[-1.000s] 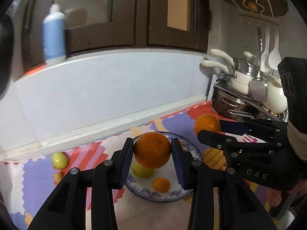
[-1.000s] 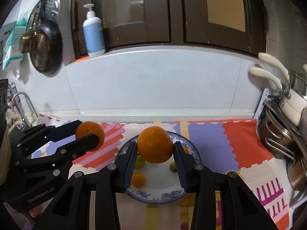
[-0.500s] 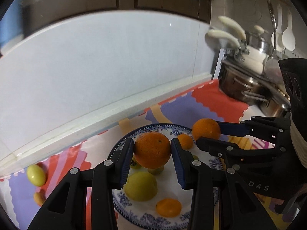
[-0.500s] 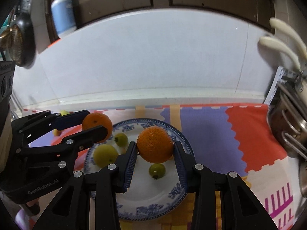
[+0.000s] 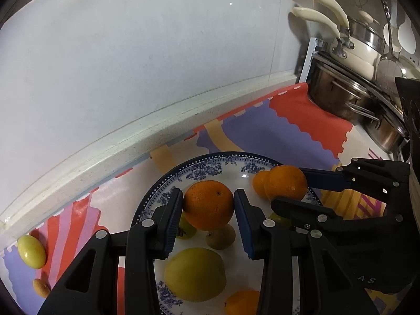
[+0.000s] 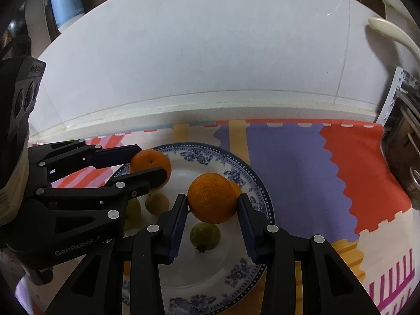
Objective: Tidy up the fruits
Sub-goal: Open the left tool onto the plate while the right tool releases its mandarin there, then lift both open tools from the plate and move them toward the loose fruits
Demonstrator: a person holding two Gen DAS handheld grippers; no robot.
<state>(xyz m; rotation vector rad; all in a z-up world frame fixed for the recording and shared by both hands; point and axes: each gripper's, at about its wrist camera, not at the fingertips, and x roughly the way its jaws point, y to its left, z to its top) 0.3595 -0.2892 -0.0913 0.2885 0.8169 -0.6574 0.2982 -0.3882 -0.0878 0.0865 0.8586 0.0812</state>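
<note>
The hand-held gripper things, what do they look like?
Both are black plastic. The left hand-held gripper and the right hand-held gripper each have two angular fingers with cut-out holes, silver round screws and dark blue ribbed pads. The left one's side says GenRobot in pale letters, and pale wrapping circles its body behind that.

Plate [image 6: 258, 183] crowded left with small fruits [image 6: 204, 233]; right half bare. Pots [image 5: 349, 99] block far right.
</note>
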